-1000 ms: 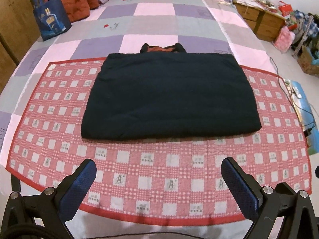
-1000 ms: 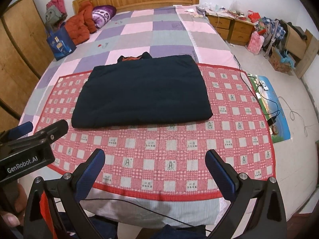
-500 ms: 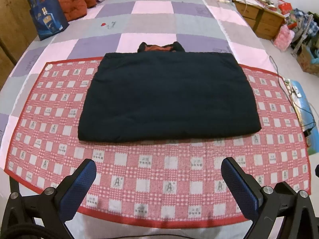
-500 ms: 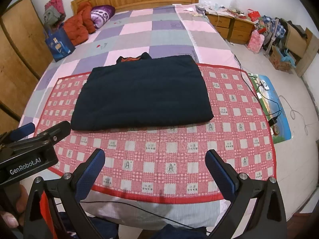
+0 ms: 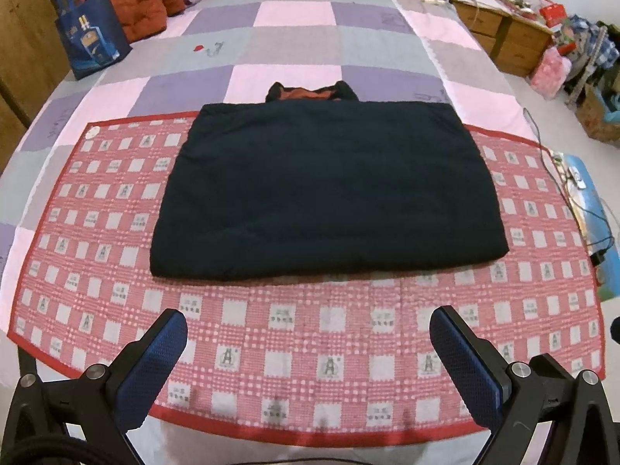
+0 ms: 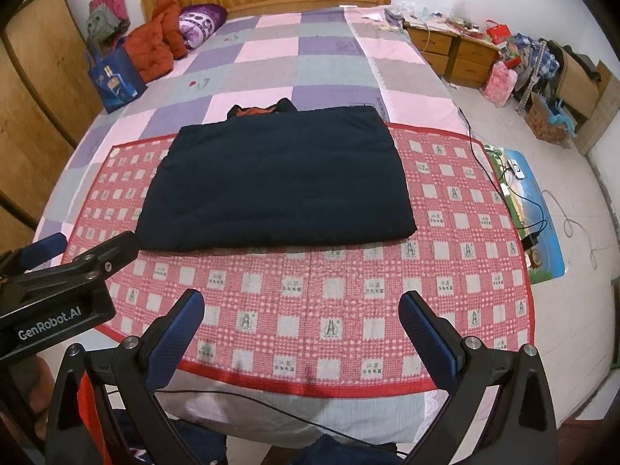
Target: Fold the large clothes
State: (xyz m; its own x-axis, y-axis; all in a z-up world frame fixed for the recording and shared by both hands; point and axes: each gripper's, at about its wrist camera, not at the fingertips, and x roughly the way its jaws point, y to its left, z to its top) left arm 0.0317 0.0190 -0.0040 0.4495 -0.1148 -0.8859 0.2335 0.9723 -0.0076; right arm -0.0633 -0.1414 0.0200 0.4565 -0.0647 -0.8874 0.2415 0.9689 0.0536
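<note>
Folded garment [image 5: 325, 190] on the mat [image 5: 310, 348], mat on the bed [image 5: 294, 42], tote bag [image 5: 91, 42] far left of garment, drawers [image 5: 503, 35] far right

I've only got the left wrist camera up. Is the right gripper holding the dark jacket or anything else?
Observer: No. The right gripper has its jaws wide apart with nothing between them, above the red checked mat.
Operator: Where is it relative to the jacket?
Observer: Short of the dark jacket, clear of its near edge.
Operator: How does my left gripper look from there?
Observer: The left gripper is at the left, its tip lining up with the jacket's near left corner; contact can't be judged.
</note>
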